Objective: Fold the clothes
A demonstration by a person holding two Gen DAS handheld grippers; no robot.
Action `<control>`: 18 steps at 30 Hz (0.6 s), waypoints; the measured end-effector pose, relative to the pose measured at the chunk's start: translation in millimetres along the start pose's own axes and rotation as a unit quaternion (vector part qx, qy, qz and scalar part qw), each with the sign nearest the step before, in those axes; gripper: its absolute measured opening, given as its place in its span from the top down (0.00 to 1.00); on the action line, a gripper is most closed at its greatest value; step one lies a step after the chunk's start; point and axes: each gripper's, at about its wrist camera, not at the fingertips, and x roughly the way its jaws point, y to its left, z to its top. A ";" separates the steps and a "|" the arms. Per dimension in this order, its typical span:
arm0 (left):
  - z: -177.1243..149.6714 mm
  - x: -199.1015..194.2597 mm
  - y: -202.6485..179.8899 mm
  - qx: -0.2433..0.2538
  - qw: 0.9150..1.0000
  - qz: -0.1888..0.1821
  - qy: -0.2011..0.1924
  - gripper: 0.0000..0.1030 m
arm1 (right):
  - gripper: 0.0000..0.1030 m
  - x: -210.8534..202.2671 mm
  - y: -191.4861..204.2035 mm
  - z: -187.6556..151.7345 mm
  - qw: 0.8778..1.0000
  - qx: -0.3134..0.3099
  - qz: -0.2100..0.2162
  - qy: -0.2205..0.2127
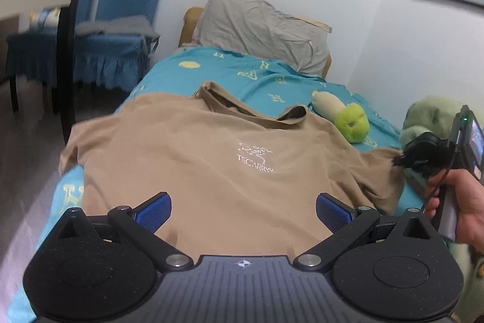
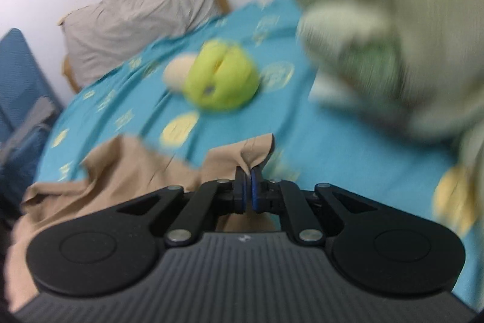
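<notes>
A tan T-shirt [image 1: 211,159] with a white chest logo lies spread on the teal bed sheet [image 1: 242,71], collar toward the pillow. My left gripper [image 1: 243,211] is open and empty, hovering over the shirt's lower part. My right gripper [image 2: 248,174] is shut on the edge of the shirt's sleeve [image 2: 254,150] and holds it a little above the sheet. In the left wrist view the right gripper [image 1: 399,159] shows at the far right, gripping that sleeve end, with the hand behind it.
A green and cream plush toy [image 1: 348,117] lies on the sheet right of the collar; it also shows in the right wrist view [image 2: 220,80]. A grey pillow [image 1: 260,26] leans at the headboard. A pale green blanket [image 2: 393,35] is bunched at the right. Blue chairs [image 1: 115,20] stand left.
</notes>
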 end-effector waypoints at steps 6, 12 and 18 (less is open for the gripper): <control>3.8 6.7 7.4 -0.027 1.000 0.006 -0.002 0.00 | 0.94 21.4 -21.3 41.6 0.994 -0.083 -0.056 -0.050; 2.8 18.0 9.8 -0.018 1.000 0.023 0.004 0.00 | 0.90 44.6 -23.6 31.7 0.993 -0.104 -0.041 -0.038; 1.8 17.7 4.2 0.008 0.999 0.034 -0.004 0.00 | 0.20 19.4 -26.7 29.6 0.998 -0.051 0.032 -0.014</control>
